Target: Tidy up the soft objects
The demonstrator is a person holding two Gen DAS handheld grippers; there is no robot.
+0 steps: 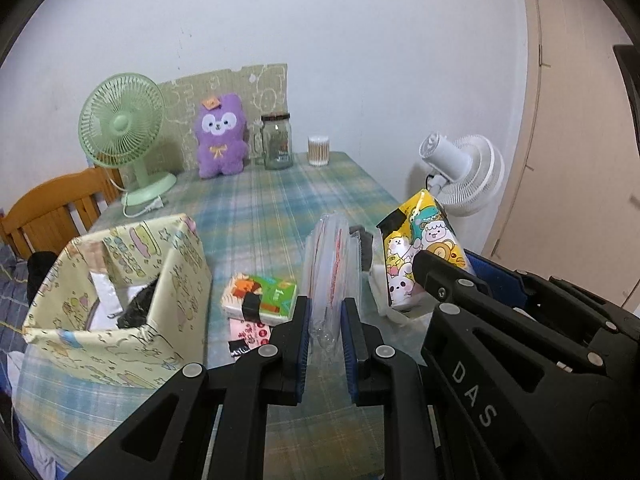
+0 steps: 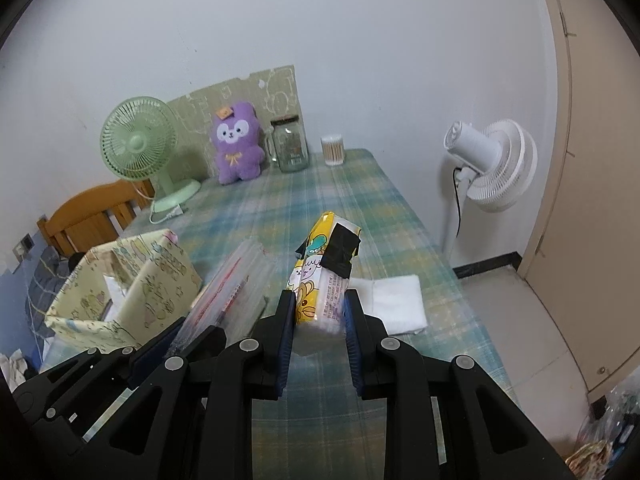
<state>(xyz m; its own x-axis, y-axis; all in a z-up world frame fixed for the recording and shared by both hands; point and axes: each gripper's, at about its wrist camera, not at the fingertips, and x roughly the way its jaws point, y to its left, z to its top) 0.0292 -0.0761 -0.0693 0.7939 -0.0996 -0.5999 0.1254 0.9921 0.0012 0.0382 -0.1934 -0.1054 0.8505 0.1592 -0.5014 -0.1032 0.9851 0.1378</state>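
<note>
While my left gripper [image 1: 325, 320] pinches a clear plastic bag [image 1: 330, 256] upright between its narrow jaws, my right gripper [image 2: 320, 312] is clamped on a yellow cartoon tissue pack [image 2: 320, 276], both held up over the plaid tablecloth [image 1: 272, 208]. Just left of the bag stands the patterned storage box [image 1: 120, 292], open at the top with dark and white things inside. Between the box and the bag a green and orange tissue pack [image 1: 260, 294] lies flat on the cloth, touching a pink packet [image 1: 250, 336] in front of it. Right of the bag, beyond my yellow pack, a folded white cloth [image 2: 394, 300] lies flat. Far behind the bag, a purple plush toy [image 1: 220, 136] sits against the wall between a green fan [image 1: 124, 124] and a glass jar [image 1: 277, 142]
</note>
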